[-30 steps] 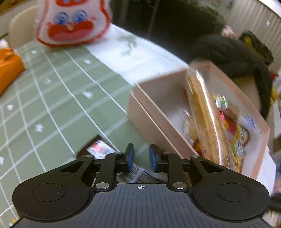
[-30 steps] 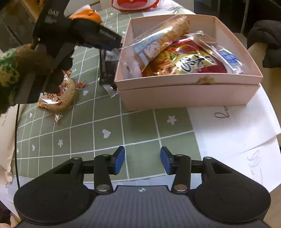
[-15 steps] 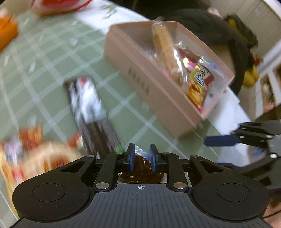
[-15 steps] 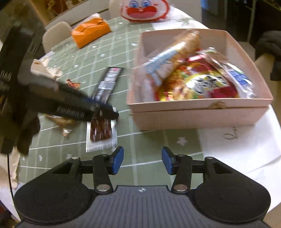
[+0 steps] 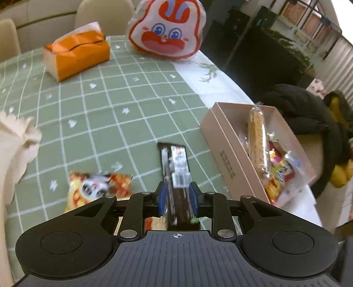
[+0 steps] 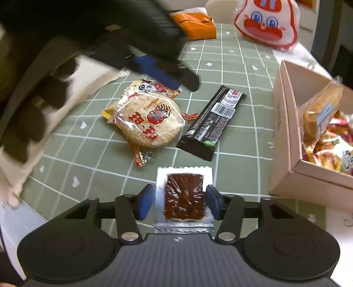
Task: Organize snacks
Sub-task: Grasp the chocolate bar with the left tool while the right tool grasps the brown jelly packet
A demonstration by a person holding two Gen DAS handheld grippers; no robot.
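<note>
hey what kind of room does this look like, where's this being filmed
Most likely a home dining room. A dining table with a green checked tablecloth has cream upholstered chairs pulled up to it, with an orange tissue box and a bunny-face snack bag on it.

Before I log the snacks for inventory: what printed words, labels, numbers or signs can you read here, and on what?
No text reads with certainty.
Round cracker packet: large red characters, not legible enough to quote.
Dark bar wrapper: barcode and white lettering, too small to read.
Pink box: a line of print on its side wall, blurred.
Silver-edged brown snack packet between the right gripper's fingers: no text visible.
</note>
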